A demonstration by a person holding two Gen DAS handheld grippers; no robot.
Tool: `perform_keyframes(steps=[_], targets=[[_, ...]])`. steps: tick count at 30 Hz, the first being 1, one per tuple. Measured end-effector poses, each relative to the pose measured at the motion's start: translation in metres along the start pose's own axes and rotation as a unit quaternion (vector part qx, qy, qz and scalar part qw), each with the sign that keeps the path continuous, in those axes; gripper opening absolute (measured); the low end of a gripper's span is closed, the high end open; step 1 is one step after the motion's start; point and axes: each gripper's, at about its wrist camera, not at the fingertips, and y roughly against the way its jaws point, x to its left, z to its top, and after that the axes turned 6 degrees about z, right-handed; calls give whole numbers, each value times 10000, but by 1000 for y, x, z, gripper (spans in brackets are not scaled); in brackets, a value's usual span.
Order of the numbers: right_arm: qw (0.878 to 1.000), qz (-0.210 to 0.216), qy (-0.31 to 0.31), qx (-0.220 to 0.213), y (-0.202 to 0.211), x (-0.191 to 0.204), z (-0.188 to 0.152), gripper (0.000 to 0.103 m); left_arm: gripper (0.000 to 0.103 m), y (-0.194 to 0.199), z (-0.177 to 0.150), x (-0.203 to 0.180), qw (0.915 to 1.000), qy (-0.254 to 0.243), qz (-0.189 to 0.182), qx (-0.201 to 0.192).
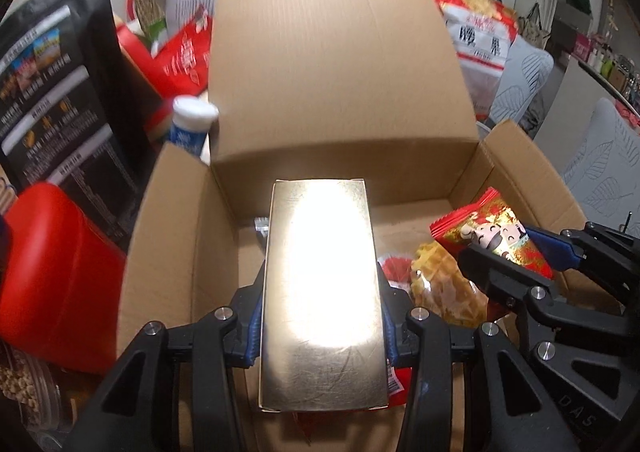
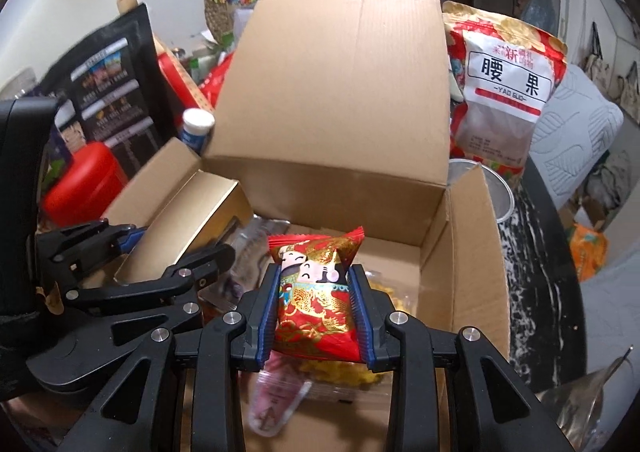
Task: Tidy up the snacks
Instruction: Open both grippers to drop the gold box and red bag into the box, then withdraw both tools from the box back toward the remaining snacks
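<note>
both hand-held grippers hang over the open cardboard box (image 1: 340,64), pointing down into it. the left hand-held gripper (image 1: 322,312) is clamped on a gold box (image 1: 324,292), its blue-edged pads pressed against the two long sides; the shiny top face glares white under the light, and the gold box sits tilted above the left half of the cardboard box floor. the right hand-held gripper (image 2: 318,312) is closed on a red snack packet (image 2: 316,292) printed with gold dragons and two cartoon faces, squeezed at its middle between the pads, with its crimped top edge sticking out past the fingertips. in the left wrist view that same packet shows at the right, over the right side of the cardboard box. below it on the box floor lies a clear bag of yellow crisps (image 2: 340,372), and a pinkish clear wrapper (image 2: 276,396) lies beside that, blurred. the tall back flap of the cardboard box stands upright. behind it on the right leans a large cashew bag (image 2: 508,80) with a white label. to the left, outside the box, are a black pouch (image 1: 60,92), a red container (image 1: 52,272) and a white-capped blue bottle (image 1: 192,120) touching the box wall.
</note>
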Motion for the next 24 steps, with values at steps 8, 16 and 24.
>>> perform_keyframes(steps=[8,16,24], targets=[[9998,-11,-91,161,-3,-2,0,41,46,2,-1,3,9998,56,188,16],[10000,65,-54,3,14,6,-2,42,47,26,0,3,9993,76,254,-260],[9997,24,-45,-242,47,16,-7,41,47,59,-5,12,9979,105,374,-513]])
